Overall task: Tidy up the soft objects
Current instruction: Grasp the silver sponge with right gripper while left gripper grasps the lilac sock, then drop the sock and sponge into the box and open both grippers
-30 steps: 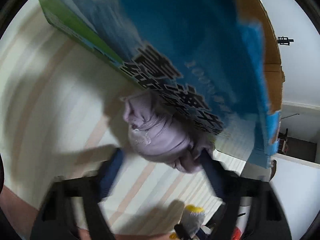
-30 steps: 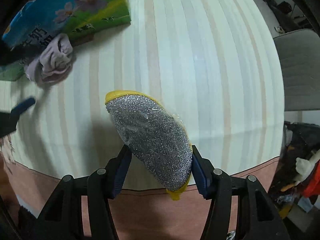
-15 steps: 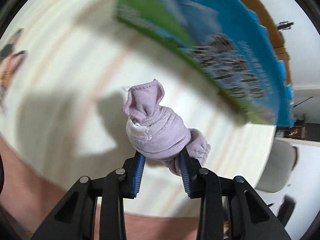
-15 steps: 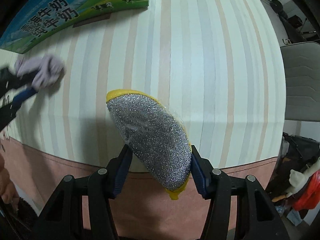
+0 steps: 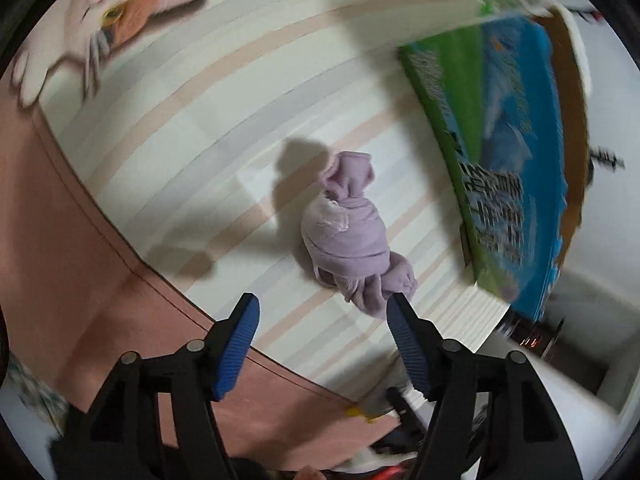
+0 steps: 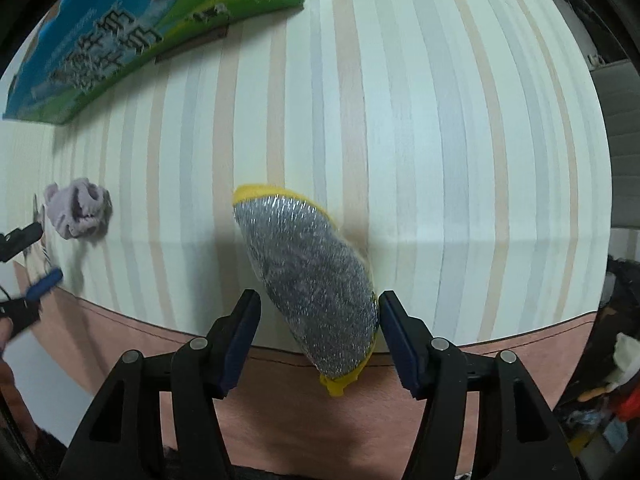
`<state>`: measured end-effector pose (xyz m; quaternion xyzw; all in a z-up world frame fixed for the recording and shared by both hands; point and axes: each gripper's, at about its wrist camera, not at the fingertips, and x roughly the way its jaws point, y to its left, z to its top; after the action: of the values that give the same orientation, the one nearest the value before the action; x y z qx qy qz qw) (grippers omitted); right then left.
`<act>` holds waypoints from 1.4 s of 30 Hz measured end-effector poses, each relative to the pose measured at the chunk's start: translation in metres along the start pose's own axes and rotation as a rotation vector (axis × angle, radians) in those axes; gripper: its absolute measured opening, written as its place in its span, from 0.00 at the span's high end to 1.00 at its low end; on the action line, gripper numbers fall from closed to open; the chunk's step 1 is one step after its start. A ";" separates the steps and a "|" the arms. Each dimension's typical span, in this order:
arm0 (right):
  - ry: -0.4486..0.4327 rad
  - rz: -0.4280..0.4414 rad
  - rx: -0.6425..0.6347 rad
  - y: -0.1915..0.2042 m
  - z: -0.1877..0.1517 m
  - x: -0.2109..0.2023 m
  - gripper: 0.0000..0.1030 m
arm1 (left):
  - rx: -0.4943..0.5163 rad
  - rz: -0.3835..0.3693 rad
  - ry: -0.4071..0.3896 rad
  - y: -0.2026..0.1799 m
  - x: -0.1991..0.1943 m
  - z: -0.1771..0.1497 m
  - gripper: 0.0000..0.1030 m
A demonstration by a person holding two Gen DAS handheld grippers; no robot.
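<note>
A rolled lilac sock [image 5: 346, 232] lies on the striped tablecloth [image 5: 224, 128], just beyond my left gripper [image 5: 322, 322], which is open and empty; its right fingertip is close to the sock's near end. The sock also shows at the far left of the right wrist view [image 6: 78, 214]. My right gripper [image 6: 318, 320] stands open around a silver scouring sponge with a yellow edge [image 6: 310, 280]. The sponge rests on the table near its front edge, leaning against the right finger [image 6: 396, 340]; the left finger is apart from it.
A blue and green milk carton box [image 5: 508, 172] stands on the table right of the sock, and at the back left in the right wrist view [image 6: 152, 40]. A cat picture [image 5: 100, 20] is on the cloth's far left. A grey chair [image 6: 616, 144] stands at right.
My left gripper has opened and let go of the lilac sock, which now lies on the table. My right gripper has opened around the sponge, which stays between the fingers.
</note>
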<state>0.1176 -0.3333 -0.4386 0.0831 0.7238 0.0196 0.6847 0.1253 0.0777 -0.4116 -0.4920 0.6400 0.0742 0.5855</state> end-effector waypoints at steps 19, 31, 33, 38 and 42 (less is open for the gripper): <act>0.054 -0.070 -0.097 0.016 0.013 -0.027 0.38 | 0.821 0.687 0.000 -0.143 0.113 -0.027 0.53; 0.063 -0.100 -0.140 0.028 0.009 0.017 0.36 | 0.871 0.700 -0.096 -0.168 0.133 -0.049 0.66; 0.032 -0.147 -0.159 0.034 0.007 0.015 0.50 | 0.876 0.695 -0.109 -0.165 0.134 -0.058 0.67; 0.031 -0.105 -0.117 0.039 0.000 0.008 0.56 | 0.904 0.659 -0.144 -0.165 0.116 -0.093 0.67; 0.007 -0.023 -0.101 0.036 0.000 -0.019 0.57 | 0.946 0.579 -0.165 -0.181 0.079 -0.124 0.67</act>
<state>0.1221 -0.3011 -0.4144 0.0397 0.7253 0.0486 0.6855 0.1848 -0.1399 -0.3518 0.0277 0.6647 -0.0250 0.7462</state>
